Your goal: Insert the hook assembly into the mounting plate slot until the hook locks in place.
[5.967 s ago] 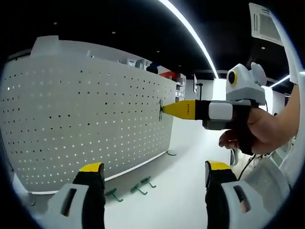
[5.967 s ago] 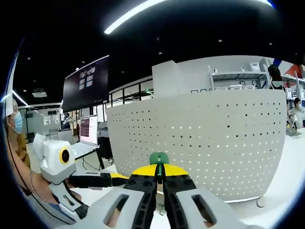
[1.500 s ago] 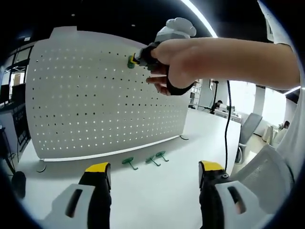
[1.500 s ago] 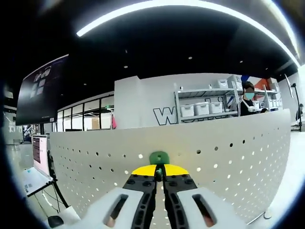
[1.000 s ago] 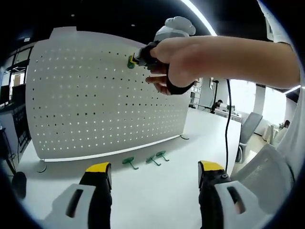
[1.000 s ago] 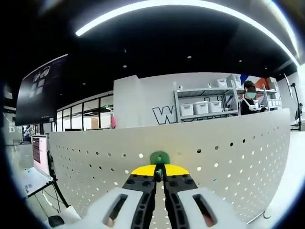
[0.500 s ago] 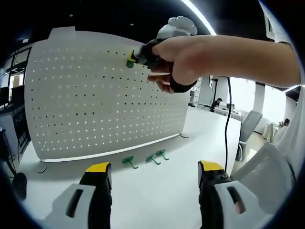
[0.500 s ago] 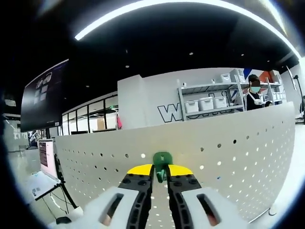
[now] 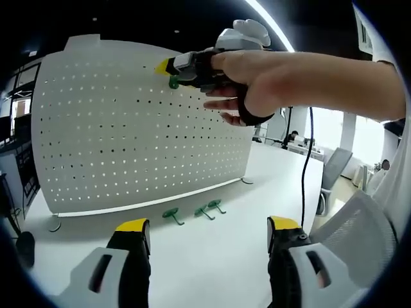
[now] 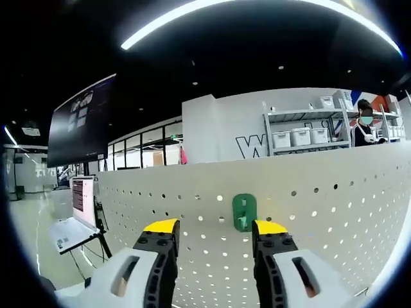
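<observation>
A white pegboard point(image 9: 128, 141) stands upright on the white table. A green hook point(image 10: 243, 212) hangs in its top rows, seen small as the green hook point(image 9: 173, 81) in the left gripper view. My right gripper point(image 10: 215, 228) is open, its yellow-tipped jaws on either side of the hook and apart from it; the same right gripper point(image 9: 168, 66) reaches in from the right in a person's hand. My left gripper point(image 9: 204, 226) stands open and empty, low over the table. Three spare green hooks point(image 9: 192, 213) lie at the board's foot.
The white table point(image 9: 205, 256) spreads in front of the board. A person's forearm point(image 9: 321, 77) crosses the upper right of the left gripper view. A chair point(image 9: 331, 186) and desks stand beyond the table. Shelves point(image 10: 302, 135) and a dark screen point(image 10: 80, 122) lie behind the board.
My right gripper has opened and let go of the green hook, which stays hanging in the pegboard. The right hand has shifted a little. The left gripper has not moved.
</observation>
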A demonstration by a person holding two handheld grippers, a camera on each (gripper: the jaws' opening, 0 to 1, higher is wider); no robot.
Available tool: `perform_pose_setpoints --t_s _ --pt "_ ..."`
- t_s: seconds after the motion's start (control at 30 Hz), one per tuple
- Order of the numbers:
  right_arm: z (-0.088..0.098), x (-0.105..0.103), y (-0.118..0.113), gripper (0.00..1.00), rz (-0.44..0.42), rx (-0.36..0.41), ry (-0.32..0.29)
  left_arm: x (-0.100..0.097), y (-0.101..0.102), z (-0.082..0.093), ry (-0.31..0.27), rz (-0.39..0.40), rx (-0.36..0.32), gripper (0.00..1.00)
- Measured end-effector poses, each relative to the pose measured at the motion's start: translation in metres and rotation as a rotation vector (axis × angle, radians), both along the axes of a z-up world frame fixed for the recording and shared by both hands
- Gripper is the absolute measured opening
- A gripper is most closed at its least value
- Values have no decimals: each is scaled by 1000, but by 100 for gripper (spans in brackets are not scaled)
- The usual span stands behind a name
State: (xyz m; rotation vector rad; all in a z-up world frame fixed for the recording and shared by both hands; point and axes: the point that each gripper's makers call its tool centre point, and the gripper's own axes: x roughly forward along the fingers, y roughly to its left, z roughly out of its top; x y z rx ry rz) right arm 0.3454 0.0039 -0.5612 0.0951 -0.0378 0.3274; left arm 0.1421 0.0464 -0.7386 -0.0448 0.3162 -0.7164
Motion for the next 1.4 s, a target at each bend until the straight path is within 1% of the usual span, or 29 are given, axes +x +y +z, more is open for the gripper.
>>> perform_pose_setpoints --t_s 0.07,0.17,0.23,0.33,0.6,0.67,0.73,0.77,0.83,0.93,1.07,1.17,1.2,1.37,1.4 --pt "-1 -2 1 50 15 -16 -10 0 0 0 -1 -1 1 76" --pt "-1 -5 0 55 28 -12 -20 -1 -1 -1 1 -4 3 77" --pt "-1 -6 1 59 43 -32 -26 0 -1 -1 1 -4 2 77" --pt "-2 -6 -2 61 55 -42 -32 -1 -1 -1 3 -3 2 77" --pt "-1 -4 -7 60 60 -45 -32 -1 -2 0 6 -7 4 77" --pt "-1 -4 -11 58 54 -22 -19 -1 -2 -1 6 -6 4 77" --pt "-1 -6 -8 59 80 -55 -27 -1 -2 -1 8 -6 6 77" --pt "-2 -7 -9 59 83 -58 -27 -1 -2 -1 7 -6 6 77" --pt "-6 -10 -10 59 107 -51 -16 -1 -2 0 7 -7 4 77" --pt "-11 -17 -11 59 140 -80 -29 -2 -3 -1 8 -11 7 77" --pt "-15 -25 -12 60 177 -75 -24 -2 -3 -1 8 -12 10 77" --pt "-18 -32 -11 61 205 -84 -28 -2 -3 -2 8 -13 11 77" --pt "-19 -34 -11 61 214 -98 -33 -2 -3 -2 8 -13 13 77" --pt "-29 -44 -15 62 248 -98 -12 -2 -3 -3 9 -14 15 77" --pt "-31 -48 -16 62 252 -108 -13 -2 -3 -3 9 -15 15 77"
